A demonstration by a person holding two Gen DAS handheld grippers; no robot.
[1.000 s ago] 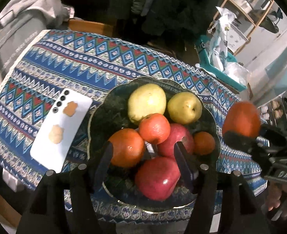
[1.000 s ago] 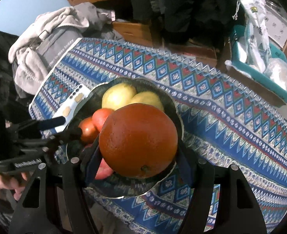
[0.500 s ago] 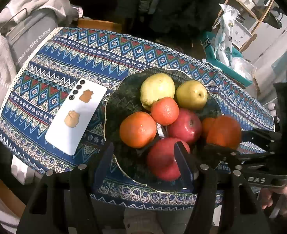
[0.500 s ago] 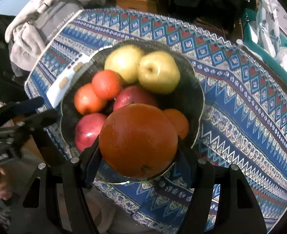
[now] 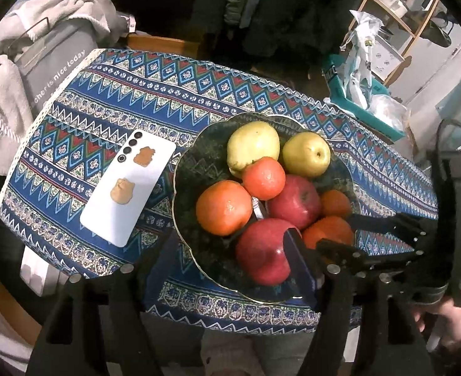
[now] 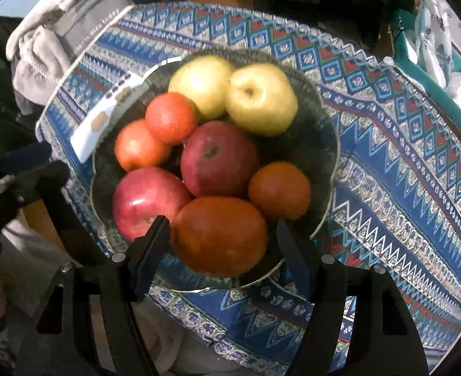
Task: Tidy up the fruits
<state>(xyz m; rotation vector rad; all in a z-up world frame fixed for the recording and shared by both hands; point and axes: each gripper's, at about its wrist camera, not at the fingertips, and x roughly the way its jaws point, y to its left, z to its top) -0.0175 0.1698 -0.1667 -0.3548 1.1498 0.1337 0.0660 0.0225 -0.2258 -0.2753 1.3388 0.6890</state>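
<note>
Reaching over the near edge of the bowl [image 6: 330,156], the right gripper [image 6: 222,235] has its fingers apart with a large orange [image 6: 219,235] between them; the left finger sits just beside the fruit and the right finger stands clear of it, so whether any contact remains is hard to tell. That orange lies in the near part of the bowl, touching a red apple [image 6: 147,202] on its left, a second red apple [image 6: 218,156] beyond it, and a small orange [image 6: 279,189] to its right. Farther back sit two more oranges [image 6: 171,117] and two yellow-green pears [image 6: 260,97].

The left gripper [image 5: 230,250] hovers at the near-left side of the bowl with its fingers wide apart and nothing between them; its right finger [image 5: 296,257] shows against the near red apple. In this view the right gripper comes in from the right, its tips on either side of the large orange.

The bowl stands on a blue patterned tablecloth [image 5: 121,100]. A white phone [image 5: 127,188] lies face down just left of the bowl.
</note>
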